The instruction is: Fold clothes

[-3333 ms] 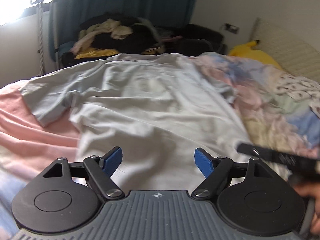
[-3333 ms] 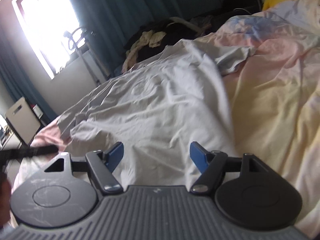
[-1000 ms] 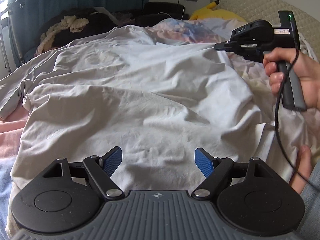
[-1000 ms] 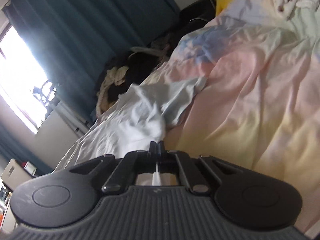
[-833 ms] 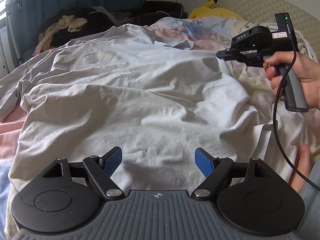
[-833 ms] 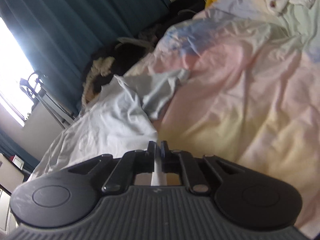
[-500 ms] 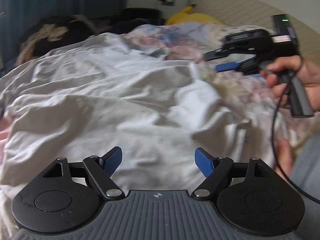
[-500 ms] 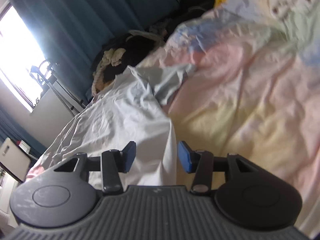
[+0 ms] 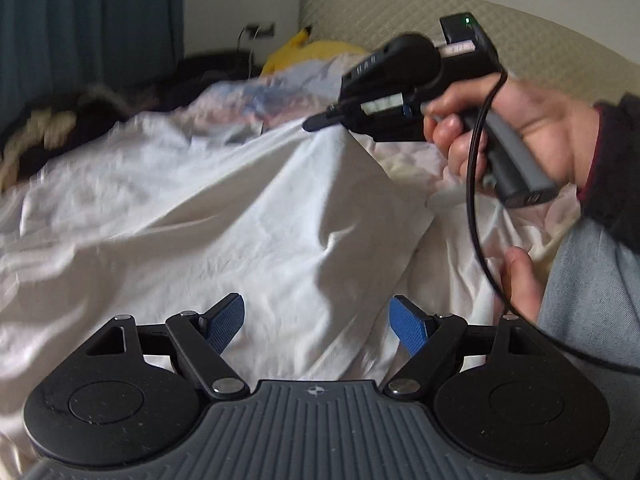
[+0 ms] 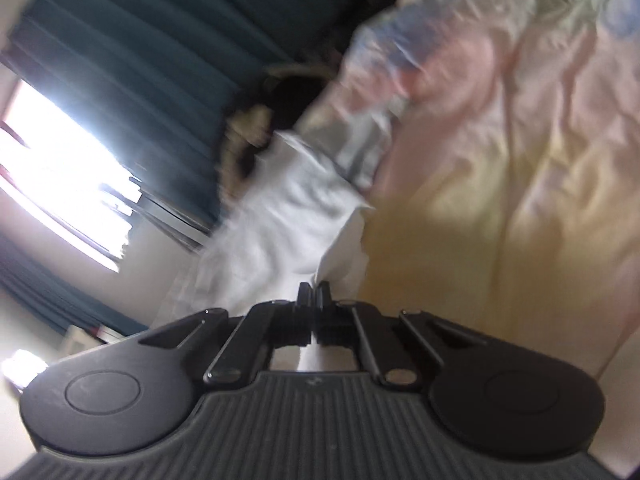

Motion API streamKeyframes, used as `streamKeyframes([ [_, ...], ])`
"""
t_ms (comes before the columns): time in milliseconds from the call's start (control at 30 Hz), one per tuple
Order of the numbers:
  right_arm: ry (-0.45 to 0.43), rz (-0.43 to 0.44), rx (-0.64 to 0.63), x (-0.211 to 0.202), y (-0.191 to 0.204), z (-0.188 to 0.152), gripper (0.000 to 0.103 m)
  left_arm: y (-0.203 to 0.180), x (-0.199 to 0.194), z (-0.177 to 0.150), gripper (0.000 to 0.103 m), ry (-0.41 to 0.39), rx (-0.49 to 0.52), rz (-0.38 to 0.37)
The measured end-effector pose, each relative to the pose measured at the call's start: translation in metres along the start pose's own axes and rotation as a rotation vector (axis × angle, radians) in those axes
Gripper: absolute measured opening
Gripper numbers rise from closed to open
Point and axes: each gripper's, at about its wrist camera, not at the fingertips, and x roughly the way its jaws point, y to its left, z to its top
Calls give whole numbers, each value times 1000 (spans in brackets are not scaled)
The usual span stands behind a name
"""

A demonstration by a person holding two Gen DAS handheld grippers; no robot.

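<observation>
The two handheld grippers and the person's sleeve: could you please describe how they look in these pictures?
The left gripper has black linkage arms, blue ribbed finger pads, two round black discs and a grey ridged body with a small cross mark. The right gripper is black with a grey handle, a white label, a green light and a black cable. The person wears a dark sleeve with a reddish cuff edge.

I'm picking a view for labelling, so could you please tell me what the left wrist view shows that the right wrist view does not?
Only the left wrist view shows the left gripper, open above the white T-shirt, the hand holding the right gripper from outside, the quilted headboard and a yellow plush toy.

Only the right wrist view shows the bright window and the right gripper shut on a fold of cloth, seen from behind.

Both show the T-shirt, the pastel bedspread and the dark curtain.
</observation>
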Motion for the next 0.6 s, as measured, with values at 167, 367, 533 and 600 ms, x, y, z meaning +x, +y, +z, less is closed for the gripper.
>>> streamKeyframes([
  [167, -3, 21, 10, -12, 1, 4, 3, -28, 22, 5, 83, -34, 110, -32],
  [367, 29, -4, 28, -8, -9, 10, 42, -52, 73, 12, 76, -20, 137, -41],
  [533, 43, 17, 53, -2, -20, 13, 55, -63, 115, 15, 54, 14, 127, -26],
  [600, 55, 27, 73, 2, -25, 14, 59, -62, 127, 11, 34, 29, 119, -16],
])
